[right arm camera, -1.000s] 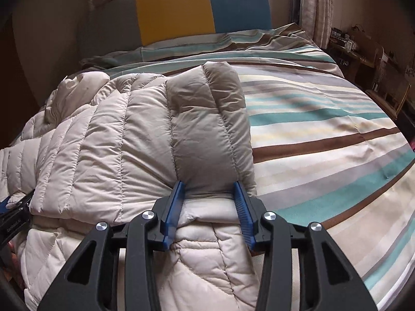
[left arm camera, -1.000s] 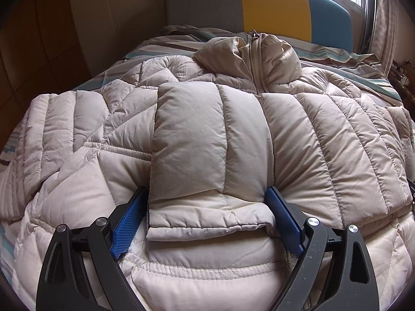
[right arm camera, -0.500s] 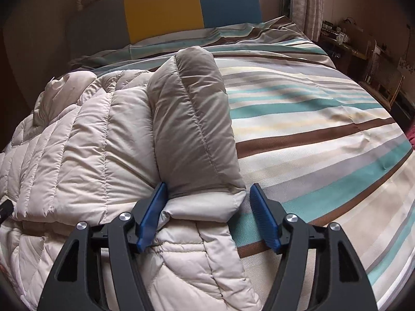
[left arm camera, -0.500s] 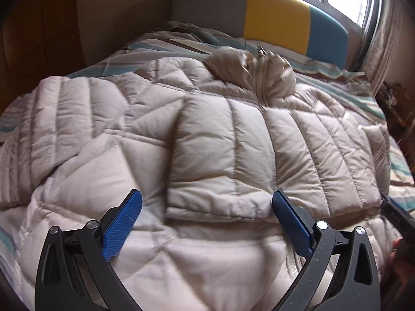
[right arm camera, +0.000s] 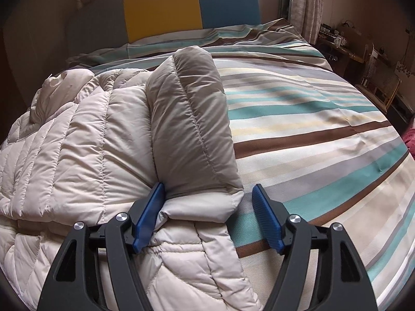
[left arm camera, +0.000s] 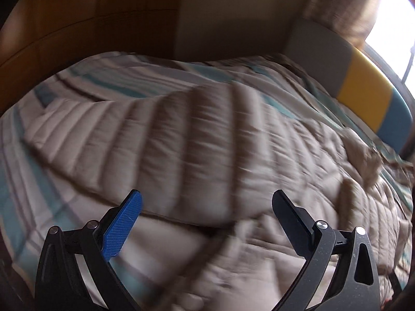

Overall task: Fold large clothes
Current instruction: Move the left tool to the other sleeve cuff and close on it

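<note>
A beige quilted down jacket lies spread on the bed, front up. Its right sleeve is folded in along the jacket's edge, cuff nearest me. My right gripper straddles that cuff and its jaws are opening: the left pad lies by the cuff, the right pad stands clear of it. In the blurred left wrist view my left gripper is open wide and empty, hovering over the jacket's other sleeve, which stretches out to the left.
The bed's striped cover lies bare to the right of the jacket. A grey, yellow and blue headboard stands at the far end. A wooden panel wall runs along the left side. Shelves with clutter stand at the right.
The left gripper has left the folded sleeve end and swung quickly left, rolling as it went. The right gripper's jaws have spread and released the cuff, which has puffed out.
</note>
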Tool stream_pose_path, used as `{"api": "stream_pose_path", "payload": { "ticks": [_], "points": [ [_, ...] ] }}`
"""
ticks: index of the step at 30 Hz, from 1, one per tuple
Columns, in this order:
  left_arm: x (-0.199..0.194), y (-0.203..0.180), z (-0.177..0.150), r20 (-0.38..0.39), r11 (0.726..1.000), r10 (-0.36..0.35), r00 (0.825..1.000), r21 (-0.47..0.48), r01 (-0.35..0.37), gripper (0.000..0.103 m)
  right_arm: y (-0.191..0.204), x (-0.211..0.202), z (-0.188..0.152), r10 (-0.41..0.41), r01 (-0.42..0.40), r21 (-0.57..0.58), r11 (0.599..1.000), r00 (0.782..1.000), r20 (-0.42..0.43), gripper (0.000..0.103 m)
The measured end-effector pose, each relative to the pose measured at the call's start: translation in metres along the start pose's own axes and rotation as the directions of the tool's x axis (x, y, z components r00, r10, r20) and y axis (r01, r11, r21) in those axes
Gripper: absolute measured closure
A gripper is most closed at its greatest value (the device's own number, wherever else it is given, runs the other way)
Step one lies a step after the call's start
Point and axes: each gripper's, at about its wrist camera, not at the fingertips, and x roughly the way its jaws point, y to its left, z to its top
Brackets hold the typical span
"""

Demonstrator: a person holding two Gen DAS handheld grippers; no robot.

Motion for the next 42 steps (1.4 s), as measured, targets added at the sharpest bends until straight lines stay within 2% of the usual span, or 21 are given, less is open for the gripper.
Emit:
{"api": "stream_pose_path", "payload": {
  "ticks": [6,10,12,16,19,23,25,26,29,32,34,36,38,42],
  "points": [
    [0.006,0.060,0.017,-0.007,0.992,0.081,0.997,-0.096,-0.081,0.003,0.000,0.000,0.000,0.000,0.000,0.000,1.000,1.000,0.000,0.033],
    [0.009,0.101,0.023,-0.035,0.962,0.097,0.995,-0.255,-0.102,0.003,0.000,0.000,0.000,0.001,-0.001,0.000,1.000,1.000,0.000,0.033],
    [0.006,0.117,0.024,-0.023,0.946,0.133,0.991,-0.295,-0.134,0.004,0.000,0.000,0.000,0.001,-0.001,0.001,1.000,1.000,0.000,0.033],
    [0.003,0.139,0.026,-0.011,0.935,0.169,0.986,-0.314,-0.163,0.004,0.000,0.000,0.000,0.002,-0.002,0.001,1.000,1.000,0.000,0.033],
    [0.002,0.154,0.028,0.000,0.925,0.192,0.981,-0.334,-0.180,0.008,0.000,0.000,0.000,0.001,-0.001,0.001,1.000,1.000,0.000,0.033],
    [0.013,0.164,0.039,0.024,0.926,0.239,0.971,-0.307,-0.220,0.019,-0.001,0.000,0.000,0.000,0.000,0.000,1.000,1.000,0.000,0.032],
    [0.021,0.166,0.042,0.021,0.923,0.266,0.964,-0.294,-0.248,0.020,-0.001,0.000,0.000,0.000,0.000,0.001,1.000,1.000,0.000,0.032],
    [0.024,0.168,0.043,0.019,0.922,0.270,0.963,-0.294,-0.252,0.020,-0.001,0.000,0.000,0.000,0.000,0.001,1.000,1.000,-0.001,0.032],
    [0.039,0.175,0.043,-0.010,0.916,0.259,0.966,-0.314,-0.249,0.031,-0.002,0.000,0.000,-0.004,0.004,0.003,1.000,1.000,-0.001,0.031],
    [0.044,0.174,0.037,0.008,0.917,0.270,0.963,-0.307,-0.254,0.032,-0.003,0.001,0.000,-0.010,0.010,0.003,1.000,1.000,-0.001,0.030],
    [0.045,0.171,0.037,0.007,0.921,0.274,0.962,-0.290,-0.260,0.039,-0.003,0.001,-0.001,-0.013,0.013,0.003,1.000,1.000,-0.001,0.029],
    [0.044,0.171,0.038,0.012,0.923,0.269,0.963,-0.289,-0.254,0.065,-0.002,0.001,0.000,-0.017,0.017,0.003,1.000,1.000,-0.001,0.029],
    [0.041,0.170,0.037,0.028,0.930,0.246,0.969,-0.289,-0.228,0.080,-0.001,0.002,0.000,-0.019,0.019,0.002,1.000,1.000,0.000,0.029],
    [0.032,0.164,0.038,0.056,0.934,0.251,0.966,-0.278,-0.226,0.089,-0.001,0.002,0.000,-0.018,0.018,0.003,1.000,1.000,-0.001,0.029]
  ]
}}
